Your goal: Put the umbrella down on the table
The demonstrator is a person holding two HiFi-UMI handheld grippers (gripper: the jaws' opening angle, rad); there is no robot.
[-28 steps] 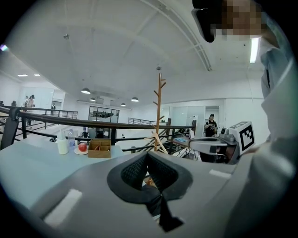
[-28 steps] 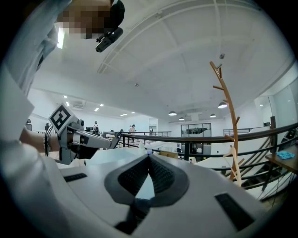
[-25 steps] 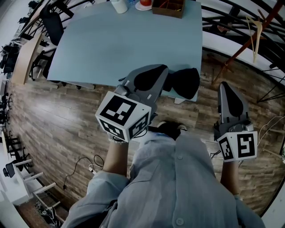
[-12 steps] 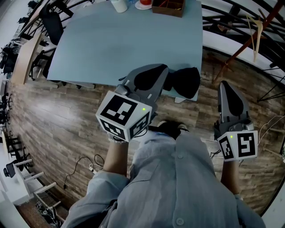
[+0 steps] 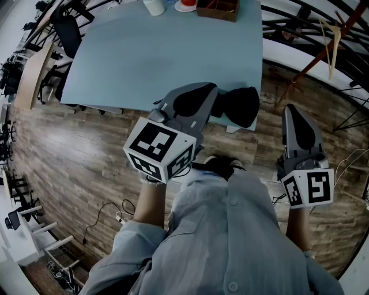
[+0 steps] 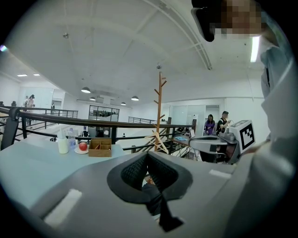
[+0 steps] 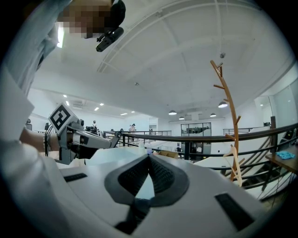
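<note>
Though checked against the earlier frames, found nothing moved. From the head view alone, saw wooden floor point(image 5: 75, 155) and whole tabletop point(image 5: 167, 57), left gripper point(image 5: 239, 106) by the tabletop's near corner, right gripper point(image 5: 295, 115) over floor. In their own views, found both with jaws pressed together on nothing; also coat stand point(image 6: 159, 116) at full height, wooden box point(image 6: 100, 148). Located no umbrella anywhere.

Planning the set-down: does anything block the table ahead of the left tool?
Only at the near right corner: a black bundle, possibly the umbrella, shows just past the left tool. The rest of the table is bare up to the bottle and wooden box at the far edge.
</note>
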